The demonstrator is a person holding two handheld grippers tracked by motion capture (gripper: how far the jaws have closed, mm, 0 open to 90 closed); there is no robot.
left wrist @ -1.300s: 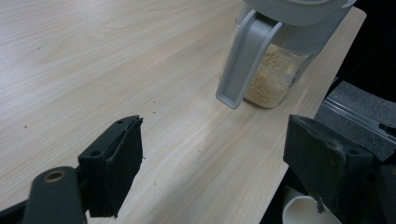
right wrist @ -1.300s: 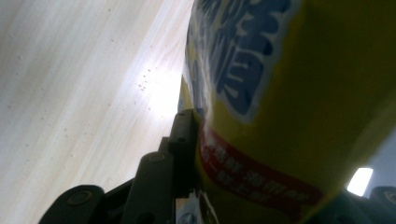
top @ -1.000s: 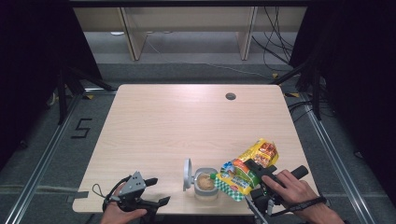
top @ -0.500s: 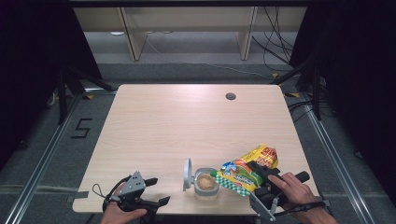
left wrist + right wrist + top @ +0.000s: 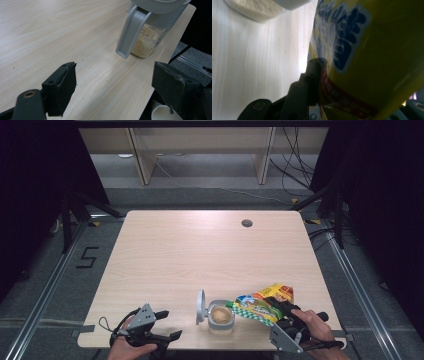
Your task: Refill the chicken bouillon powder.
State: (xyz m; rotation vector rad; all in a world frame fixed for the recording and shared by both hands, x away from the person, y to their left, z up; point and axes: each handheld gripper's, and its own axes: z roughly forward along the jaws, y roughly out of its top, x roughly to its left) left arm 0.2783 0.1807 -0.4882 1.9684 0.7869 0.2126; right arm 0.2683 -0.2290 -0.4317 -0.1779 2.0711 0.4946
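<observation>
Pale wood table [image 5: 190,255] carries, at its six o'clock edge, a yellow snack bag [image 5: 262,302] pinched in the part-closed right gripper [image 5: 280,307], its mouth tipped toward the clear jar [image 5: 220,317] of tan grains at nine o'clock of it. Blue lettering on the bag shows in the right gripper view, too blurred to read. Left gripper [image 5: 162,325] at seven o'clock stands wide open, holding nothing, and its own view shows the jar's grey flip lid [image 5: 131,31] hanging open.
</observation>
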